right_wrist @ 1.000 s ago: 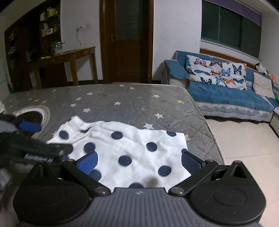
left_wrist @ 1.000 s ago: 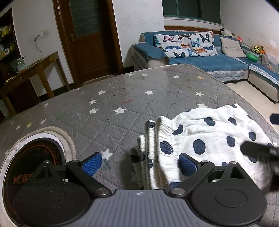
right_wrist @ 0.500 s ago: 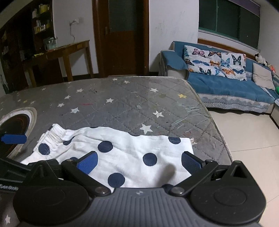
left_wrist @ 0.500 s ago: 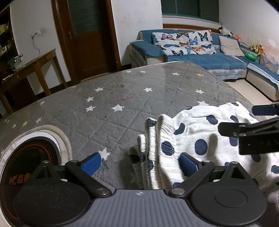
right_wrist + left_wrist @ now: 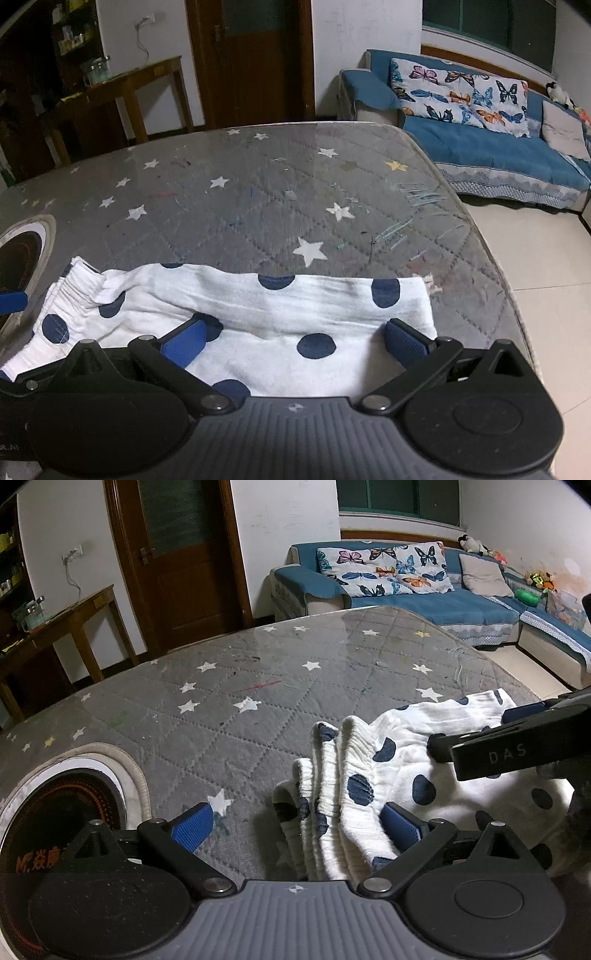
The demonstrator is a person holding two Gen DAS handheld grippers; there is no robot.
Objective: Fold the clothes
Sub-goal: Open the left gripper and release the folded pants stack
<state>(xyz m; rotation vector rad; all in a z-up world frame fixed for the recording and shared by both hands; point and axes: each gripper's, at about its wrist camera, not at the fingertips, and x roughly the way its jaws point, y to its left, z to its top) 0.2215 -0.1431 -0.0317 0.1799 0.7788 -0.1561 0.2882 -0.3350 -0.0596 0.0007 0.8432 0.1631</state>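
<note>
A white garment with navy dots (image 5: pixel 402 760) lies on the grey star-quilted surface (image 5: pixel 229 716), its ribbed waistband bunched toward the left. My left gripper (image 5: pixel 297 825) is open, straddling that waistband, with its right pad (image 5: pixel 400 825) on the cloth. In the right wrist view the same garment (image 5: pixel 258 306) spreads flat near the surface's right edge. My right gripper (image 5: pixel 295 339) is open low over the cloth, its blue pads on either side of a dotted stretch. The right gripper's black body (image 5: pixel 517 746) crosses the left wrist view from the right.
A round dark inset with a pale rim (image 5: pixel 70 805) sits at the surface's left end. Beyond the right edge is tiled floor (image 5: pixel 535 258). A blue sofa (image 5: pixel 424 598), a wooden door (image 5: pixel 184 554) and a side table (image 5: pixel 62 624) stand behind.
The right gripper has dropped and moved closer over the garment, reaching further left across the left wrist view. The left gripper stays open at the waistband.
</note>
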